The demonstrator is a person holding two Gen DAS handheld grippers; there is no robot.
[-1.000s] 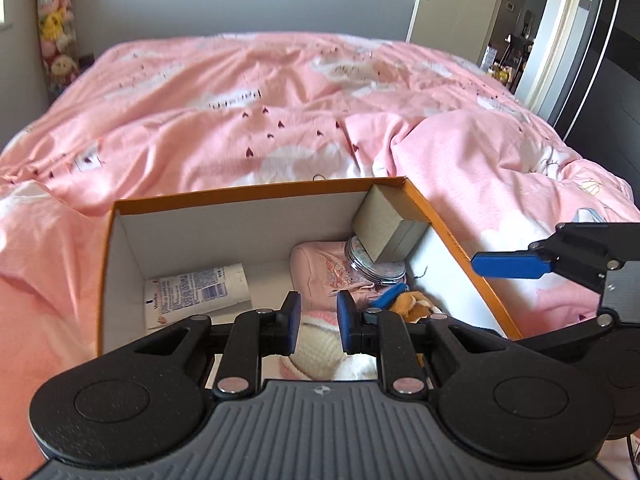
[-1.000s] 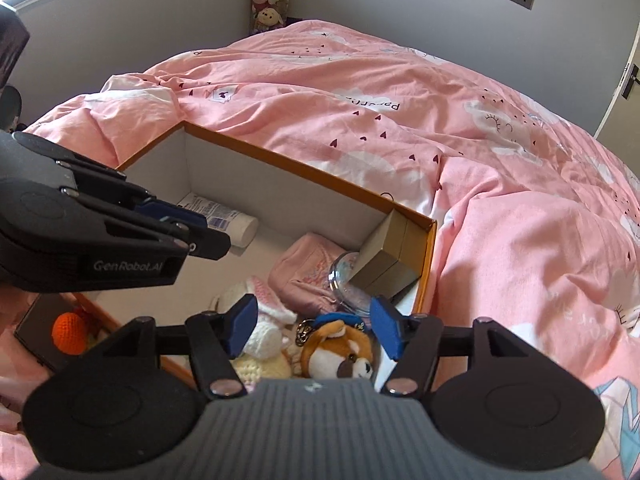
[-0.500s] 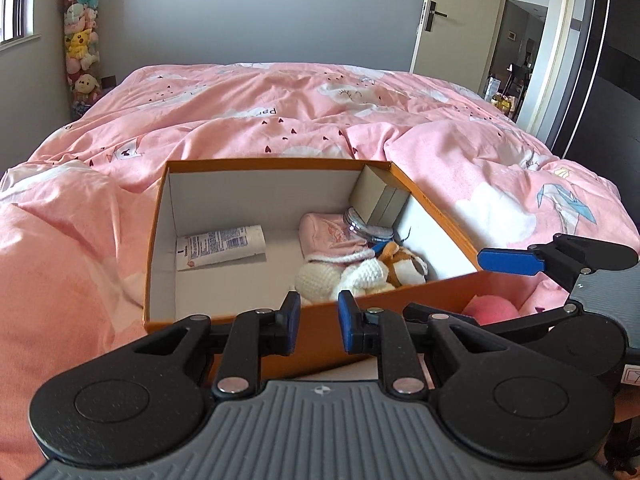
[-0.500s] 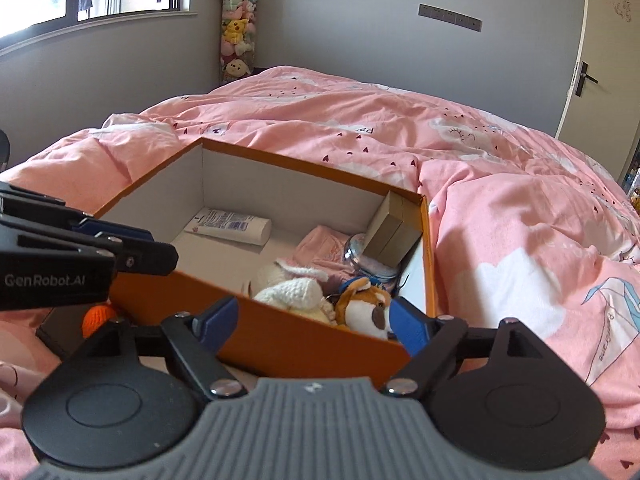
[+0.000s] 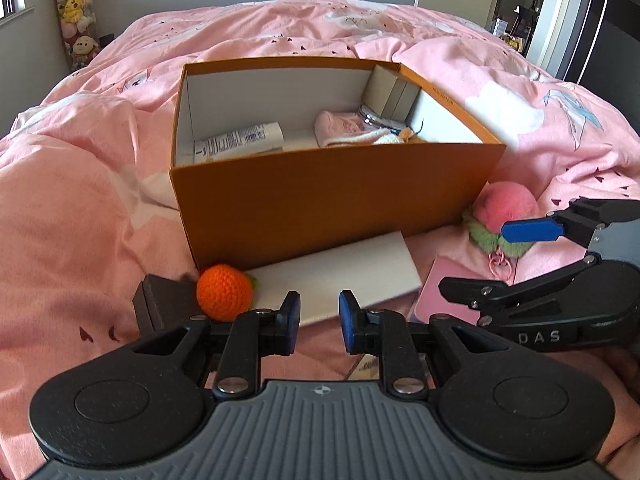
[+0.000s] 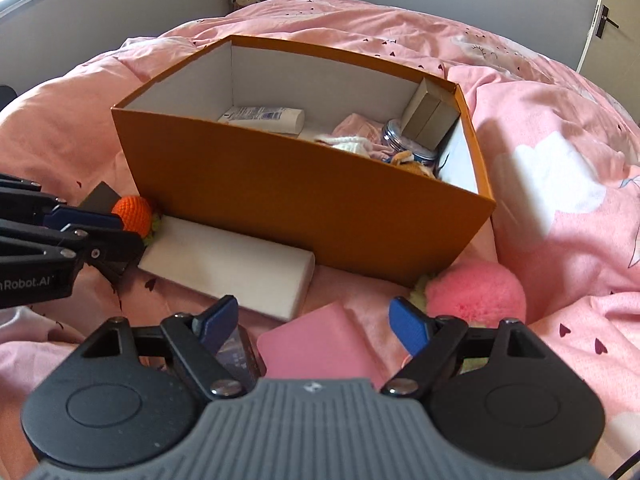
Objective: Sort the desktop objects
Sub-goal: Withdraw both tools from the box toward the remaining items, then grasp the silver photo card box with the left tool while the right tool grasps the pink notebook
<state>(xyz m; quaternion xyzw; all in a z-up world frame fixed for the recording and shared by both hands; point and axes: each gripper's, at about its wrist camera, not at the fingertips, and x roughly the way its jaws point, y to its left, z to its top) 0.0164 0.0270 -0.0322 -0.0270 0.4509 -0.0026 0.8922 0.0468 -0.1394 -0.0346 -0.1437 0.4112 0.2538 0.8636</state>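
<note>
An orange cardboard box (image 5: 328,200) (image 6: 304,204) stands open on the pink bed. Inside lie a white tube (image 5: 240,142) (image 6: 264,116), a pink cloth (image 5: 340,124), a tan block (image 5: 390,92) (image 6: 430,120), a tin and soft toys. In front of the box lie an orange crochet ball (image 5: 225,293) (image 6: 132,210), a white slab (image 5: 340,276) (image 6: 228,264), a pink card (image 6: 320,344) and a pink plush (image 5: 508,208) (image 6: 476,292). My left gripper (image 5: 319,322) is open by a narrow gap and empty, low in front of the ball and slab. My right gripper (image 6: 314,322) is wide open and empty above the pink card.
A dark small box (image 5: 160,304) lies left of the orange ball. Rumpled pink bedding (image 5: 80,200) surrounds the box. A column of plush toys (image 5: 76,12) stands at the far wall, a door (image 6: 604,20) at the right.
Both grippers have pulled back and down from above the box to in front of its near wall. The items in front of the box have come into view.
</note>
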